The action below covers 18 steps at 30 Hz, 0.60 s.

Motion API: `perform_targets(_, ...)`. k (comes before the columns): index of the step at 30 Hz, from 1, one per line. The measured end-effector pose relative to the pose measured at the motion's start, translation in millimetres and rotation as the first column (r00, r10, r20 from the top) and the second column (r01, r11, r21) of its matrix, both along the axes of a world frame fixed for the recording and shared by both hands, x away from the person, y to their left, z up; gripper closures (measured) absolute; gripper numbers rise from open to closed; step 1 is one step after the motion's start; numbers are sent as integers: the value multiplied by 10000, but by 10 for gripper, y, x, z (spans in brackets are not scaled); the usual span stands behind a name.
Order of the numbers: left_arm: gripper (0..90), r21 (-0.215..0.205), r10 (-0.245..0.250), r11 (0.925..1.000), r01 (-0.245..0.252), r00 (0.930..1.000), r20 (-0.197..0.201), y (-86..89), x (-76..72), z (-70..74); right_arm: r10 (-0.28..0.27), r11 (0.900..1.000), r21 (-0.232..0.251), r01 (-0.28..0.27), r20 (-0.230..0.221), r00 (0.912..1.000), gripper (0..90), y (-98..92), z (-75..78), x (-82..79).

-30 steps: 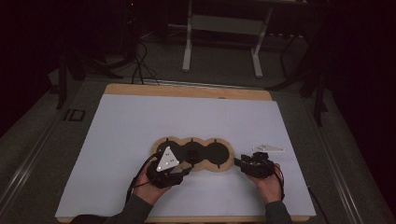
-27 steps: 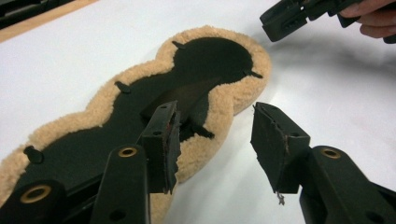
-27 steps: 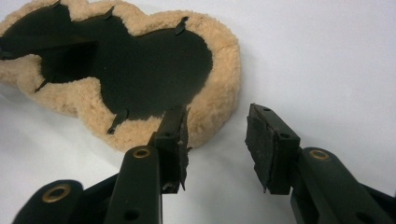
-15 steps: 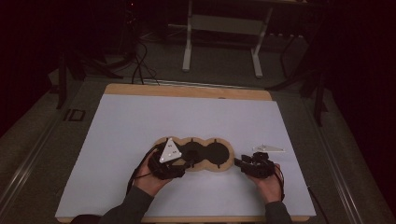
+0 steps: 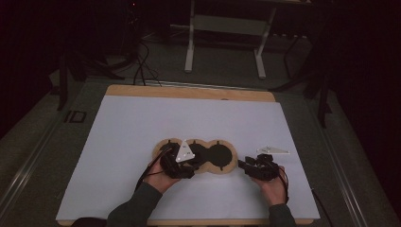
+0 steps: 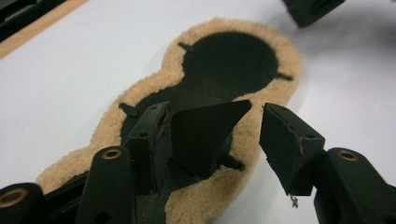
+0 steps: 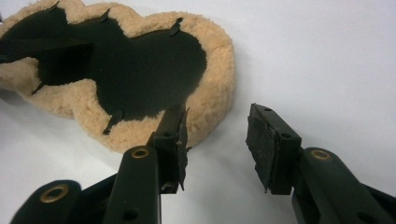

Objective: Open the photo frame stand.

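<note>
A three-lobed pad (image 5: 218, 158) with a black middle and a tan fleece rim (image 6: 154, 84) lies on the white sheet. My left gripper (image 5: 193, 165) hangs over its left part and points along it. Its jaws have just been opening and now stand open. A raised black flap (image 6: 205, 135) of the pad stands between them; it leans near one jaw, and the other jaw is well clear of it. At the pad's right end my right gripper (image 5: 242, 164) is open with nothing between its jaws (image 7: 217, 114). One of its jaws sits close to the fleece edge (image 7: 212, 107).
The white sheet (image 5: 142, 127) covers a wooden table whose far edge (image 5: 189, 91) shows. A small pale flat piece (image 5: 274, 150) sits just beyond the right gripper. Metal stand legs (image 5: 191, 42) and cables (image 5: 139, 61) are on the dark floor behind.
My left gripper has moved a little to the right and farther over the pad, and its jaws have spread. The right gripper has stayed where it was.
</note>
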<state>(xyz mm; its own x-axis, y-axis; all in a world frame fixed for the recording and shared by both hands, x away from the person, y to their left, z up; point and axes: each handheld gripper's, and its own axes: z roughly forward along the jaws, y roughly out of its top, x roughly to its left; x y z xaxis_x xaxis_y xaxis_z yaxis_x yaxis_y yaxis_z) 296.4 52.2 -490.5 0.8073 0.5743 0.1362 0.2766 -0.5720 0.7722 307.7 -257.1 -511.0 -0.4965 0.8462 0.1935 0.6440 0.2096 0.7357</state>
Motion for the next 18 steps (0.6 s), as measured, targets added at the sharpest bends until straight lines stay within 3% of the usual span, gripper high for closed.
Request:
perform_targets(6, 507, 500, -57, 9987, 64, 9999, -132, -82, 54, -83, -49, 10000, 73, 49, -8, 10000, 571, -17, 2, 2)
perform_targets(8, 536, 741, 158, 9971, -160, 9999, 26, -114, 88, -107, -75, 9999, 76, 75, -6, 10000, 571, -20, 3, 2)
perform_targets(13, 564, 1238, 176, 9921, -213, 9994, 312, -151, 115, -134, -62, 9999, 92, 62, 2, 10000, 569, -23, 5, 1)
perform_targets(18, 559, 1261, 232, 9917, -265, 9993, 281, -158, 149, -156, -50, 10000, 71, 50, -7, 10000, 568, -18, 1, 1)
